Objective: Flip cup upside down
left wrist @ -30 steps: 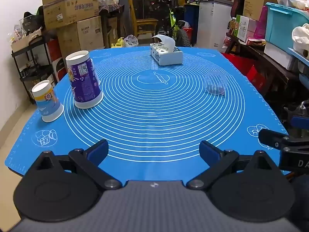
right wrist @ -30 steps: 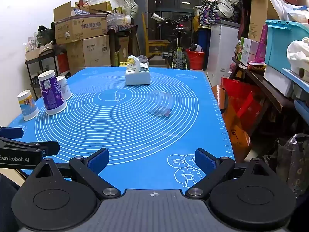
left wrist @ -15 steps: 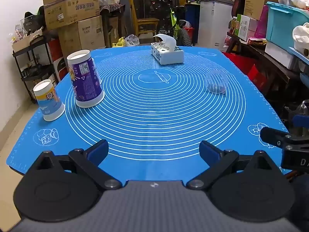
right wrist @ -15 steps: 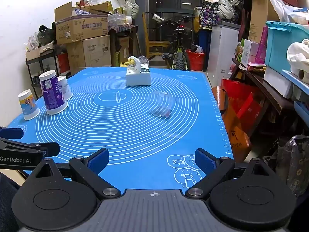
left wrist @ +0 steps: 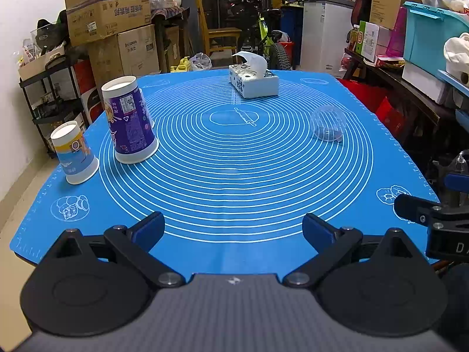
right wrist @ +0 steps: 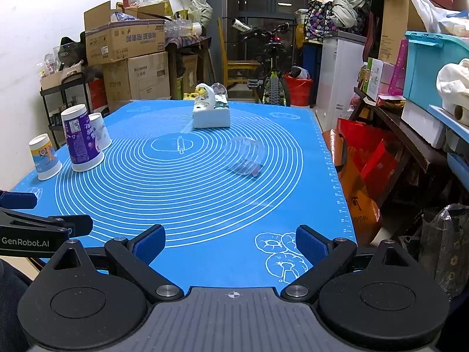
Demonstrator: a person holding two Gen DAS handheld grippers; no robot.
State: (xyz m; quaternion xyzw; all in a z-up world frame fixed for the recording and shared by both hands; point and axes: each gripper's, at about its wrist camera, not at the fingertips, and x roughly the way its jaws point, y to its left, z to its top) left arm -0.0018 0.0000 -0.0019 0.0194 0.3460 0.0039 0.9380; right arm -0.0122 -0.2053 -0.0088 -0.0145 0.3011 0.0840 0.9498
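A clear plastic cup (left wrist: 327, 127) lies on the blue mat (left wrist: 234, 176), right of centre; it also shows in the right wrist view (right wrist: 245, 156). A tall purple paper cup (left wrist: 130, 120) stands mouth down at the left, with a smaller blue and yellow cup (left wrist: 74, 152) mouth down beside it. A third white cup (right wrist: 99, 130) stands behind the purple one. My left gripper (left wrist: 233, 228) is open and empty over the near edge. My right gripper (right wrist: 230, 242) is open and empty, near the front right corner.
A white tissue box (left wrist: 253, 80) sits at the far middle of the mat. Cardboard boxes (left wrist: 108, 17) stack behind the left side. A bicycle (right wrist: 272, 67) and shelves with bins (right wrist: 433, 67) crowd the back and right. The other gripper shows at the frame edge (left wrist: 433, 220).
Both grippers have drifted slightly; the view has shifted a little. The cups have not moved.
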